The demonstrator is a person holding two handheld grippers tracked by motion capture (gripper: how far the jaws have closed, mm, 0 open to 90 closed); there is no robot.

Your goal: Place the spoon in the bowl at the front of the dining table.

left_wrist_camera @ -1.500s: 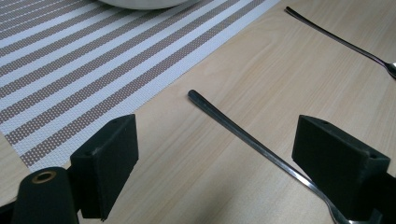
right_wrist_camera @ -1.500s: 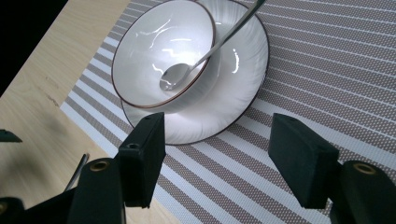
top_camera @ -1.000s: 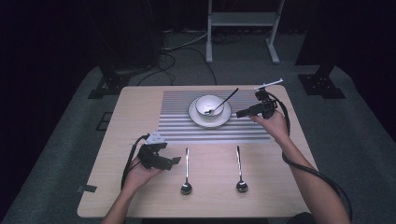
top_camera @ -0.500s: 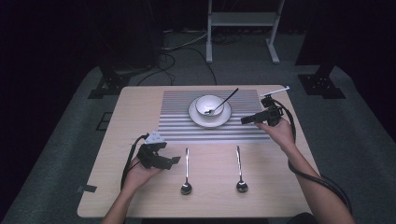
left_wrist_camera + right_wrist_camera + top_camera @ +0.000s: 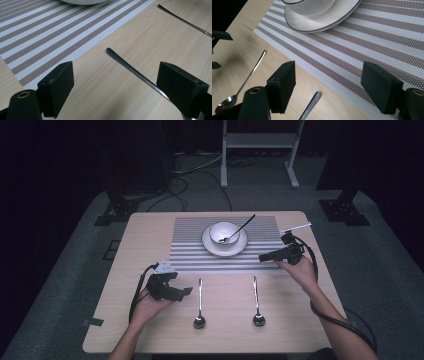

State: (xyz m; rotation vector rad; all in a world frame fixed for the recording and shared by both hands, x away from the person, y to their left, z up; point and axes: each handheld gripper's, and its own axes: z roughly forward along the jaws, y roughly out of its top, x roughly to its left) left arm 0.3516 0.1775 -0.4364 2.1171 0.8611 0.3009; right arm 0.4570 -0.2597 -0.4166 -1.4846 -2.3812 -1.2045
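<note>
1. Lying on the bare wooden table [image 5: 140,245] in front of the striped placemat [image 5: 190,255]: two spoons, side by side and well apart, handles pointing toward the placemat, bowls toward the person.
2. Sitting just right of the left gripper [image 5: 184,291]: the left spoon [image 5: 199,305], with the jaw tips near its handle but not touching it in the high view.
3. Standing wide open and holding nothing: the left gripper [image 5: 115,82], with its jaws low over the wood in the left gripper view.
4. Running slantwise between those jaws: the handle of the left spoon [image 5: 135,71], passing close by the right-hand jaw; contact there being too hard to tell.
5. Showing at the top right of that same view: the handle of the right spoon [image 5: 185,21].
6. Hovering over the right edge of the placemat, tips aimed toward the plate: the right gripper [image 5: 264,257], held in the right hand [image 5: 297,270].
7. Gaping wide with nothing between the jaws: the right gripper [image 5: 328,82], looking down at the placemat's near edge.
8. Poking up between those jaws from below: the handle tip of the right spoon [image 5: 310,105], lying on the wood beside the placemat's edge.
9. Resting on the placemat: a white plate [image 5: 210,247] carrying a bowl [image 5: 223,233], with a third spoon [image 5: 240,227] leaning inside the bowl, handle slanting up to the right.
</note>
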